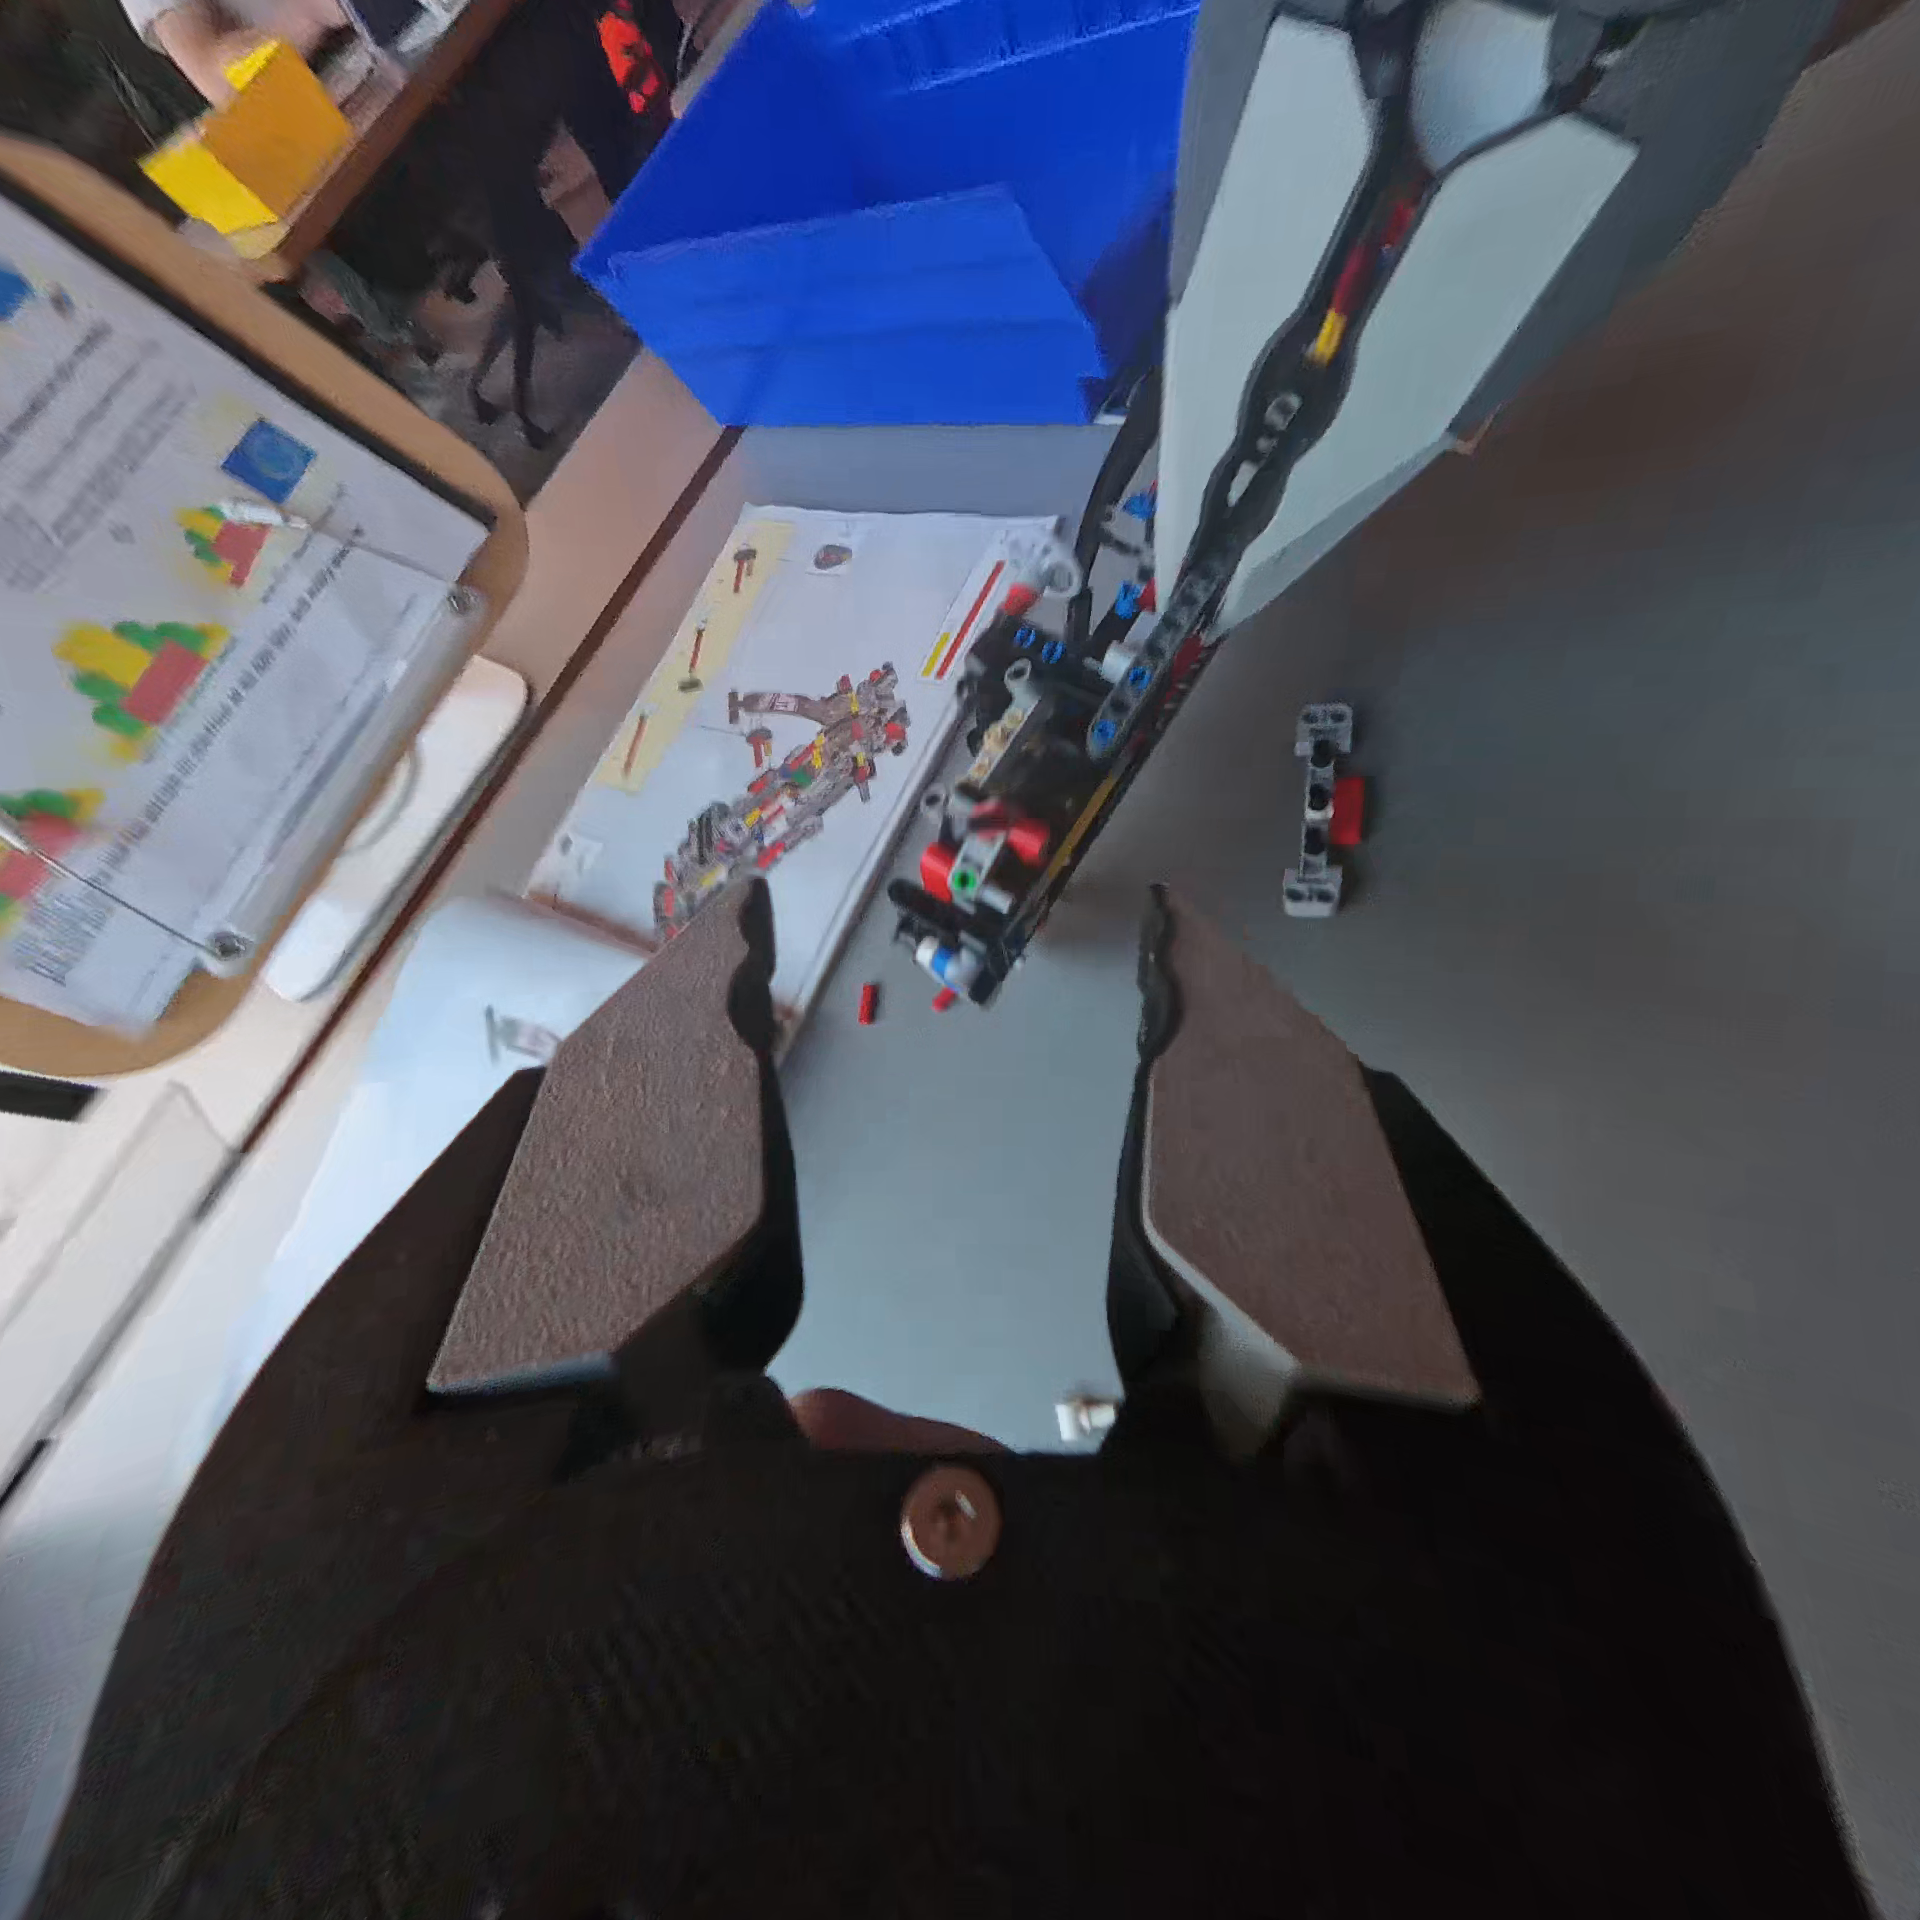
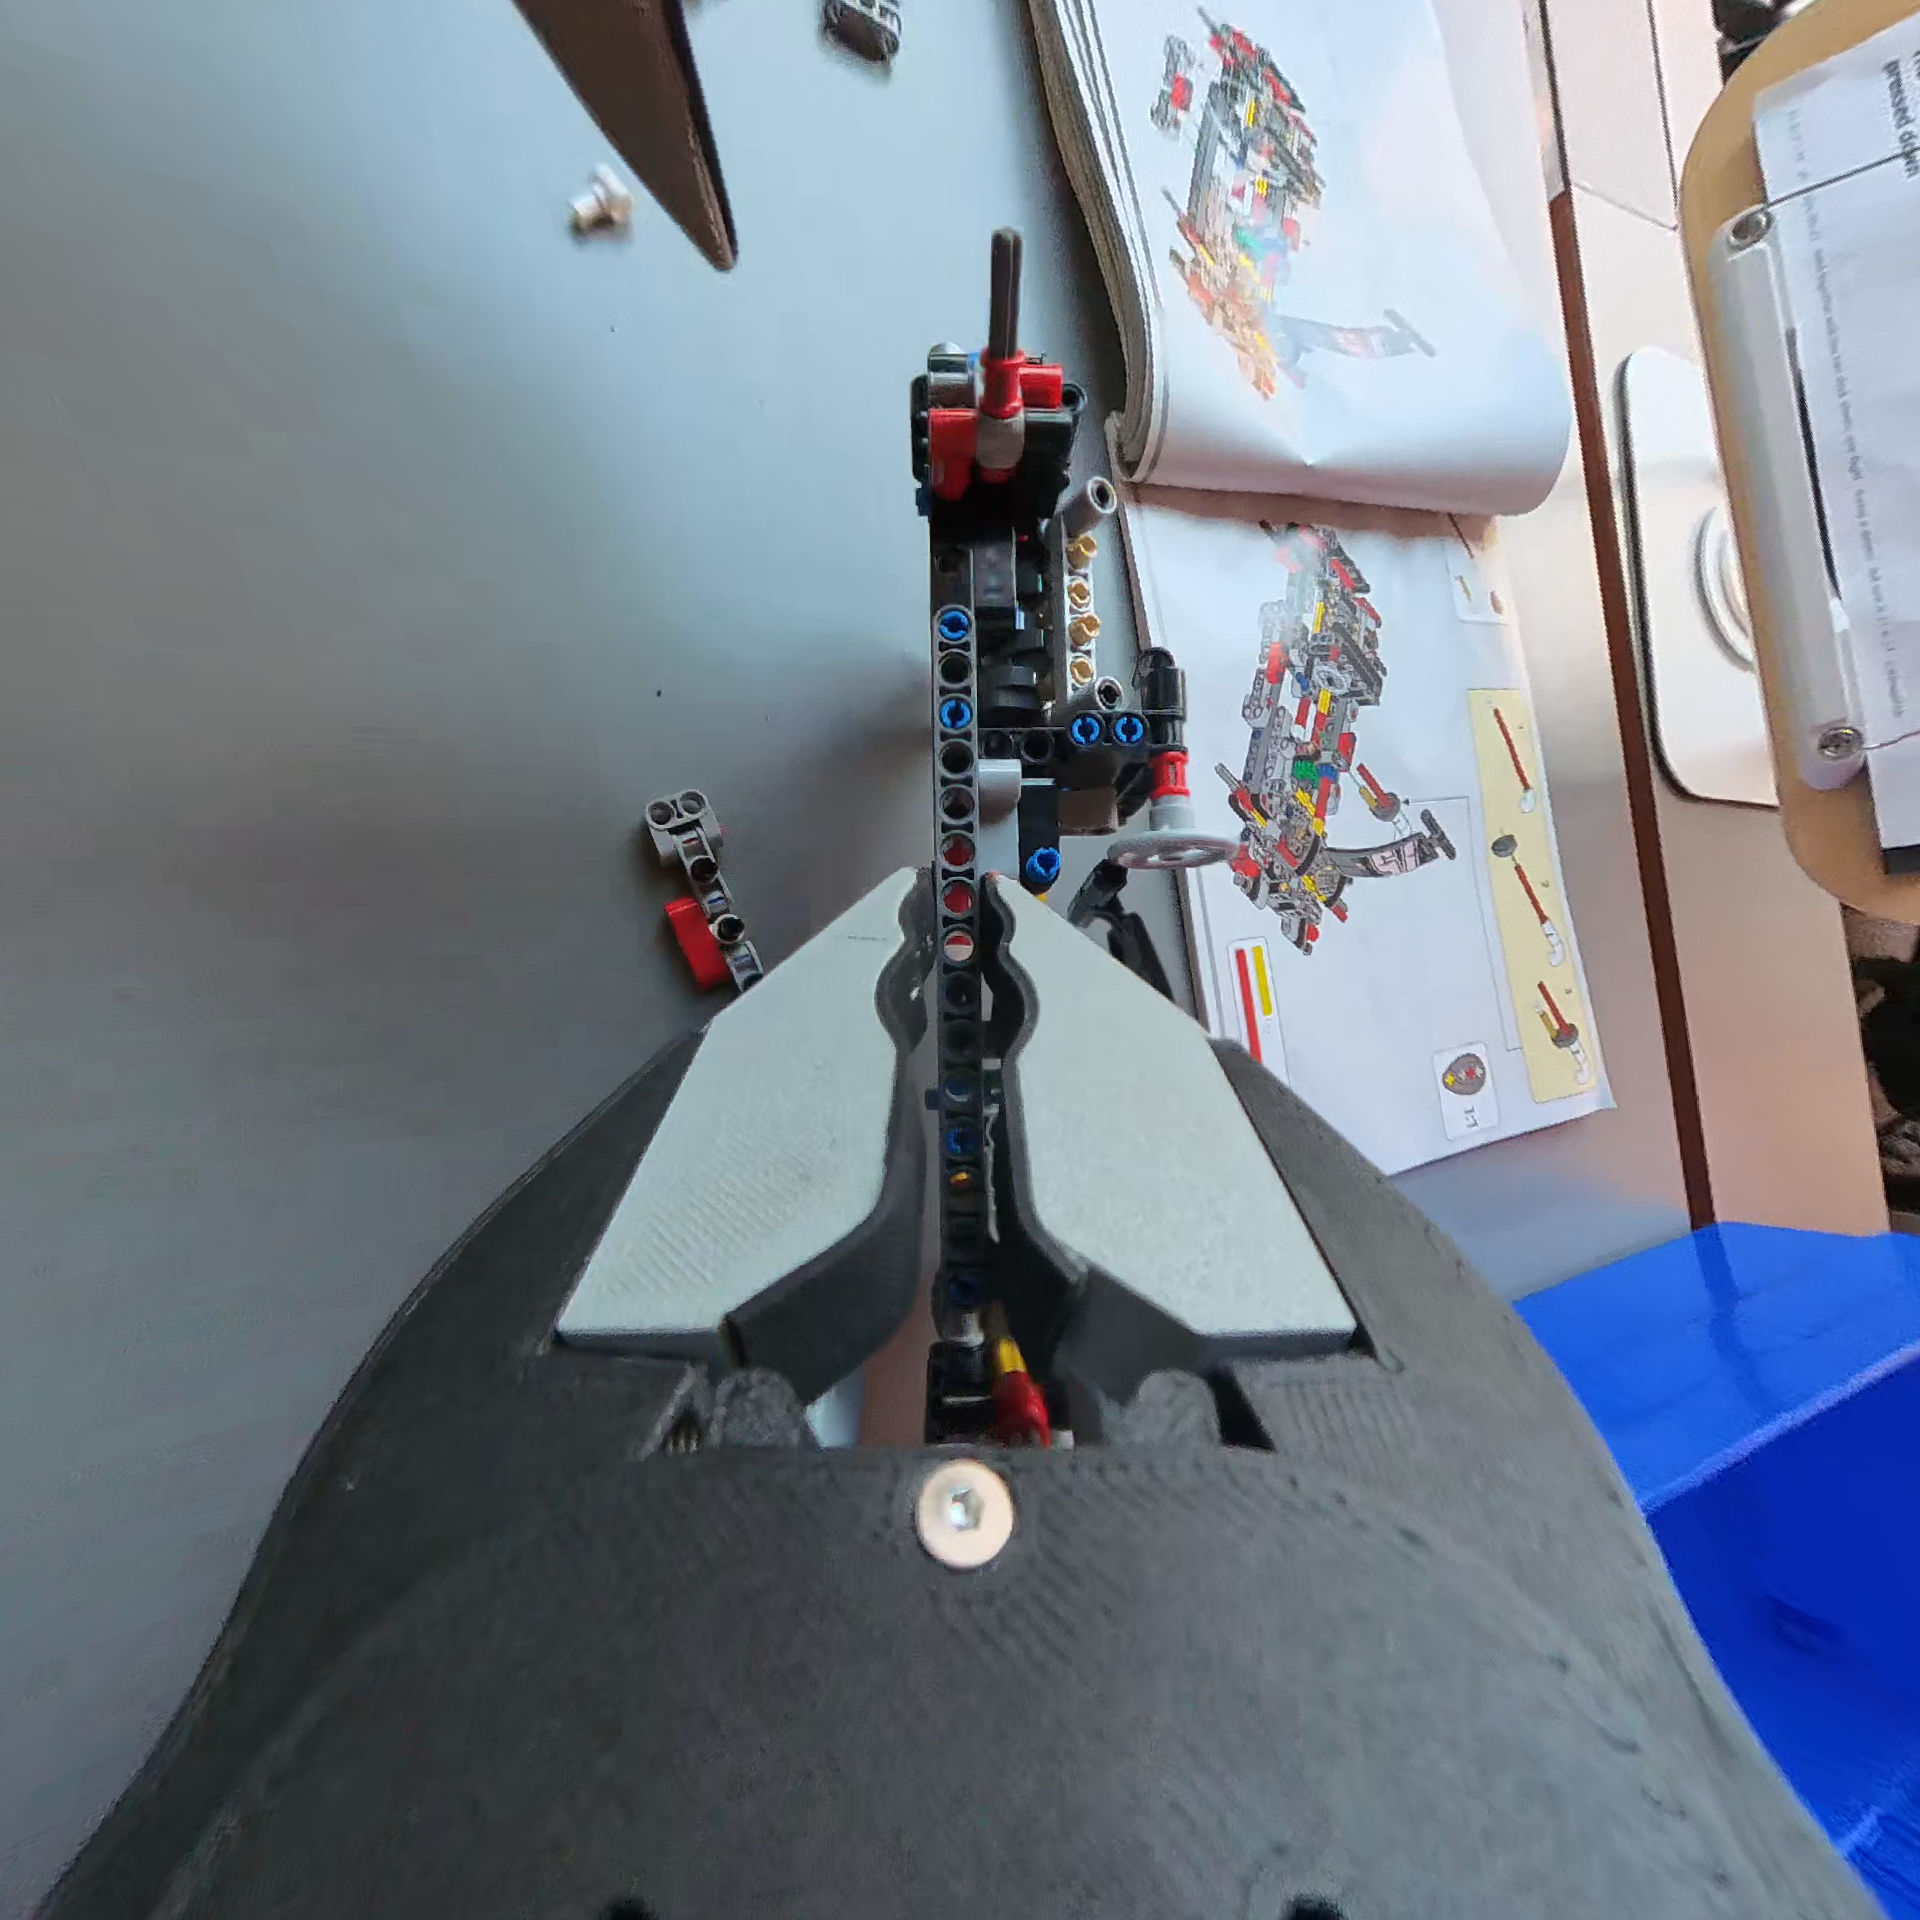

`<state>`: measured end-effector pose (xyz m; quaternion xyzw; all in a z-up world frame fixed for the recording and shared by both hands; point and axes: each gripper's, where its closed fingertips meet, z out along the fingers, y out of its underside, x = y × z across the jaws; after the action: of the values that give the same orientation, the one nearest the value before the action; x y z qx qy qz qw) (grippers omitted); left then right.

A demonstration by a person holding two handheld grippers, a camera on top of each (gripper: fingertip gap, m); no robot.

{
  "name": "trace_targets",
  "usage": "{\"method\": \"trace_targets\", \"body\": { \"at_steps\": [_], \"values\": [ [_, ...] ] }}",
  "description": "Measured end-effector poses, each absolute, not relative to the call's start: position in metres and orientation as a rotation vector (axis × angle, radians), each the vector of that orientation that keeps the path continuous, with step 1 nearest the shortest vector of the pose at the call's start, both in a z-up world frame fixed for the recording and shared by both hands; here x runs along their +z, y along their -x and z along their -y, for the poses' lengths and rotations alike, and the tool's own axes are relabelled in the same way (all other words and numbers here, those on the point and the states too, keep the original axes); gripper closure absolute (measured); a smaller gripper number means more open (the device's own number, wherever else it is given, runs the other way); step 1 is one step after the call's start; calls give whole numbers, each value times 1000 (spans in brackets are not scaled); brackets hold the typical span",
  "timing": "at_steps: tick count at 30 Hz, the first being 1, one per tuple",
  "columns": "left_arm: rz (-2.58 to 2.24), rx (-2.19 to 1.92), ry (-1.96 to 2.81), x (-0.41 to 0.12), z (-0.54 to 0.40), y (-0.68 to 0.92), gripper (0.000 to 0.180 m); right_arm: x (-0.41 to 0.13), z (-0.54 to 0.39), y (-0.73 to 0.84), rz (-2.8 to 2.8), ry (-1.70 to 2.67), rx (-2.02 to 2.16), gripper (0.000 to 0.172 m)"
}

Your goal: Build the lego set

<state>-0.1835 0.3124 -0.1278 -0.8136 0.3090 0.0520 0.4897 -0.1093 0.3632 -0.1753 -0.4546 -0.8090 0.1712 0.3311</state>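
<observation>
While the right claw [image 2: 961, 883] has its pale grey fingers [image 2: 800, 1101] clamped on both flanks of a long perforated beam, the whole brick-built assembly [image 2: 992, 582] juts straight forward from its tips, long axis in line with the fingers. It's a dark, studless frame, dotted with blue pins, red connectors at the far end, a grey axle poking out beyond, and a small grey wheel off to one side.

Over on the other side, the left claw [image 1: 956, 935] is spread wide with nothing between its rough brown fingers [image 1: 644, 1143], only bare grey worktop [image 1: 1558, 1143]. The assembly's near end lies just ahead of its tips, pointing back toward the gap, so the left claw is the free one and it's close.

A loose grey connector piece with a red block [image 1: 1322, 810] lies flat on the worktop, ahead and to the right of the left claw, apart from the assembly. A tiny red pin [image 1: 868, 1003] sits near the tips. An open instruction booklet [image 1: 831, 644] lies just beside the assembly, and a glossy blue bin [image 1: 883, 260] stands beyond. A small pale peg [image 1: 1081, 1415] rests near the base of the left claw's fingers.
</observation>
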Motion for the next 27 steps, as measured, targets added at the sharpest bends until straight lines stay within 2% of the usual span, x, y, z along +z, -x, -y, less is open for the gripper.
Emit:
{"method": "trace_targets", "body": {
  "at_steps": [2,8,10,16,19,21,27],
  "values": [
    [-694,-55,1991,-143,-313,188,110,-172,-361,109,2113,1170,489,167],
    [-606,-362,1952,-181,-341,191,135,-163,-358,105,2069,1153,608,167],
    [-610,-463,1872,-169,-341,179,143,-160,-356,102,2065,1149,659,167],
    [-683,-564,1805,-137,-344,162,139,-144,-360,93,2012,1080,809,167],
    [-734,-622,1858,-145,-348,156,124,-136,-359,88,1969,1003,892,167],
    [-759,-657,1832,-143,-349,148,136,-138,-362,84,1957,990,907,167],
    [-747,-659,1806,-114,-349,131,144,-129,-372,75,1848,1064,1103,166]
  ]
}}
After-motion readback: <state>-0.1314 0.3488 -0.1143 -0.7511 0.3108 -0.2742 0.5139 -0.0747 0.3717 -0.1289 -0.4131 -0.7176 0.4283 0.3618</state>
